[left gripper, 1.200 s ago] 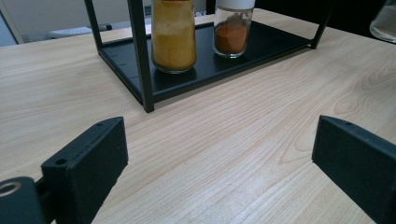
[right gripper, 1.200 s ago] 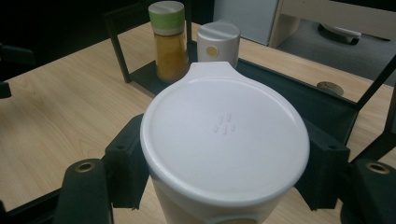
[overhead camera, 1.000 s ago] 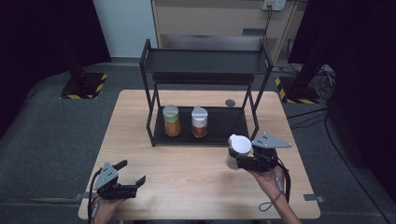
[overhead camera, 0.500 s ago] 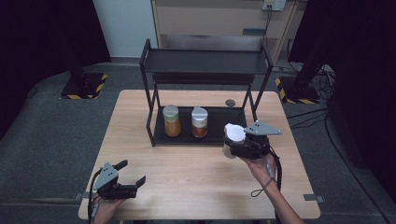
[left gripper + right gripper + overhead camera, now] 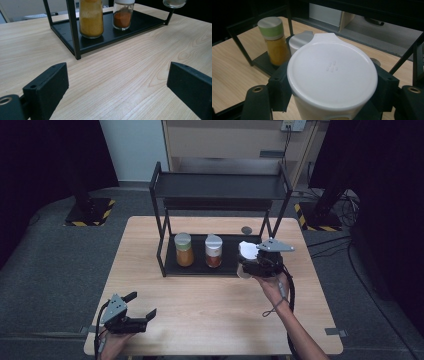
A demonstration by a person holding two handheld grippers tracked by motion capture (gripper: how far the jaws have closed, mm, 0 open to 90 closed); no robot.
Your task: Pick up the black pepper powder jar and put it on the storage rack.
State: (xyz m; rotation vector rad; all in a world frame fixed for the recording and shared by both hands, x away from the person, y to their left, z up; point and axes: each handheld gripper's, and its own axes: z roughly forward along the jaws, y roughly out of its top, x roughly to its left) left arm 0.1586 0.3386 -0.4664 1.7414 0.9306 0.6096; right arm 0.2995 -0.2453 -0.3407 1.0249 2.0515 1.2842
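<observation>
Right claw (image 5: 248, 265) clamped around a white-lidded jar (image 5: 246, 251), pads pressed to its sides just under the lid. Carried clear of the surface (image 5: 210, 320), at the right front edge of the black rack (image 5: 220, 190), level with its lower shelf (image 5: 227, 264). Already standing on that shelf: a yellow spice jar (image 5: 184, 249) on the left and a red spice jar (image 5: 213, 250) beside it, close but apart. To their right, a bare stretch of shelf, seemingly meant for the third jar. Judged well along: two jars placed, the last one gripped and brought to the rack. Left to do: slide it in past the corner post, set it down upright, release. Left claw (image 5: 142, 315) idle near the front left corner, jaws wide apart, nothing between them.
</observation>
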